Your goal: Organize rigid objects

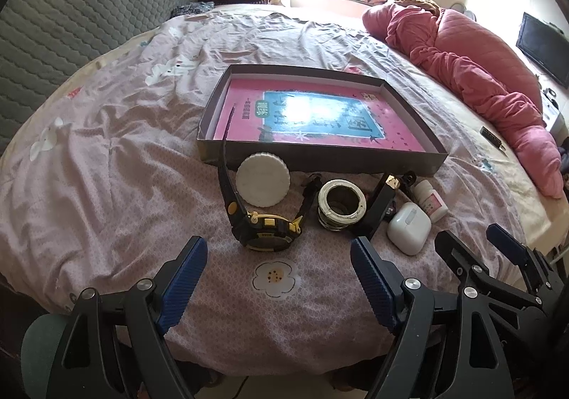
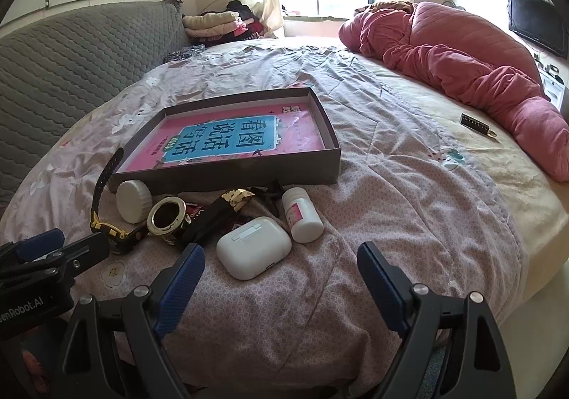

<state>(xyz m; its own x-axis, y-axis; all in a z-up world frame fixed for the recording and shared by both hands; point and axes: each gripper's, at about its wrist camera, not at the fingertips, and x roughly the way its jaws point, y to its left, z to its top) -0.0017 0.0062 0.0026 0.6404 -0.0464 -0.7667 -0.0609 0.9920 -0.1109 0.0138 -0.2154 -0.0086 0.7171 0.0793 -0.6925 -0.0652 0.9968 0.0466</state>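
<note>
From my two wrist feeds, much of the clutter overlaps. The black case [image 2: 213,217] lies partly under the ring [image 2: 167,217] and the earbud case [image 2: 253,246], so I can't make out its full shape, and a small dark clip [image 1: 409,178] behind it is hard to identify. The watch [image 1: 265,230] shows its face in the left view, but in the right view the left gripper's arm covers most of it. Glare washes out the middle of the book cover inside the tray [image 1: 320,159].

My left gripper [image 1: 279,272] is wide open, holding nothing, its pads hovering over the bedspread [image 1: 106,168] just short of the watch. My right gripper [image 2: 281,278] is equally wide open and empty, with the earbud case just ahead of its left finger.

The white lid [image 1: 262,179], ring, pill bottle [image 2: 302,219] and the other pieces sit in a row touching or just beside the tray's near wall, none inside it.
</note>
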